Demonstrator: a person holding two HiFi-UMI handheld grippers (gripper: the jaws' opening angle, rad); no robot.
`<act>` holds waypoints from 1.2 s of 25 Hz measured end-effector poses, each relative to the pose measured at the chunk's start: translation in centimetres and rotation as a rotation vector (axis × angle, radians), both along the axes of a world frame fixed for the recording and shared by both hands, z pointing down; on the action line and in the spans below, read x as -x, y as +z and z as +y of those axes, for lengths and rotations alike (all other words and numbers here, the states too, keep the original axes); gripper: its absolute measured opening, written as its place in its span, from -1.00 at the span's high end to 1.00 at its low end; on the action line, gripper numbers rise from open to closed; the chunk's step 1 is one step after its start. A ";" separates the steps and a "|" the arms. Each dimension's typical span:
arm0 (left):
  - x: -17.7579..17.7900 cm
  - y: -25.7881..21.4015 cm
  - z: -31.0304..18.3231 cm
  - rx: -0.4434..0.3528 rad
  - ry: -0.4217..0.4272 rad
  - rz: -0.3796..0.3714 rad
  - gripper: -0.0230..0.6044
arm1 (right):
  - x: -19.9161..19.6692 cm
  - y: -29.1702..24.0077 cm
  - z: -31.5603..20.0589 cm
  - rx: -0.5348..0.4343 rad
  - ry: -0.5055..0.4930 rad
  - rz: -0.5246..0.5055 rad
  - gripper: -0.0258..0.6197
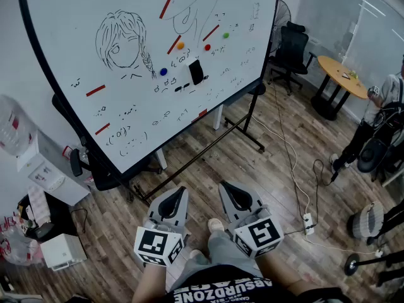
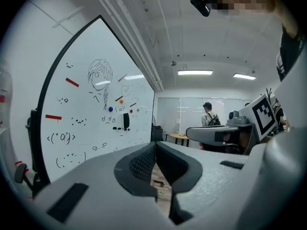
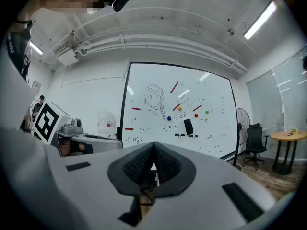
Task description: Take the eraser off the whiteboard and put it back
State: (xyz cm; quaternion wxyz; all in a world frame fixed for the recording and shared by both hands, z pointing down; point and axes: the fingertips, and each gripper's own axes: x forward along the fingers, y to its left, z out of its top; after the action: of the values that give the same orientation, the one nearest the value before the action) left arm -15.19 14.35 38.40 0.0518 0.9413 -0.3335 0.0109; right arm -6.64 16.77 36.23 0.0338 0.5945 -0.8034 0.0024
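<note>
A black eraser clings to the whiteboard, below the orange and red magnets; it also shows as the eraser and the eraser in the gripper views. Both grippers are held level near the person's waist, far short of the board. The left gripper has its jaws meeting at the tips with nothing between them, as the left gripper also shows. The right gripper is shut and empty too, as is plain on the right gripper.
The whiteboard stands on a wheeled black frame over a wooden floor. A water dispenser and boxes sit at the left. A black office chair, a round table, a person and a floor cable are at the right.
</note>
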 end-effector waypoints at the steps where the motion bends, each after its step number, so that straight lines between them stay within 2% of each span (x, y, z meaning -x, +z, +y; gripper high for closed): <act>1: -0.1 -0.2 0.0 -0.003 -0.002 0.000 0.90 | 0.0 -0.1 0.0 -0.004 -0.005 -0.001 0.92; 14: -2.1 -0.7 -1.5 -0.023 -0.005 -0.012 0.90 | -1.6 -0.3 -2.4 0.003 -0.021 -0.021 0.92; 21: -3.7 -0.5 -3.8 -0.012 -0.014 -0.022 0.90 | -3.2 -0.4 -5.4 0.014 -0.031 -0.021 0.92; 26: -4.9 -0.5 -6.1 -0.010 -0.032 -0.027 0.90 | -4.7 -1.4 -8.1 -0.014 -0.044 -0.030 0.90; 30: -5.8 -0.5 -8.1 -0.014 -0.048 -0.041 0.90 | -6.0 -1.9 -10.8 -0.020 -0.055 -0.037 0.60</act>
State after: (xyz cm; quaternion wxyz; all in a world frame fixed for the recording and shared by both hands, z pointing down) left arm -9.40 6.24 37.91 0.0385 0.9330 -0.3569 0.0265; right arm -0.64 5.99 34.36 0.0130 0.5725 -0.8198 0.0047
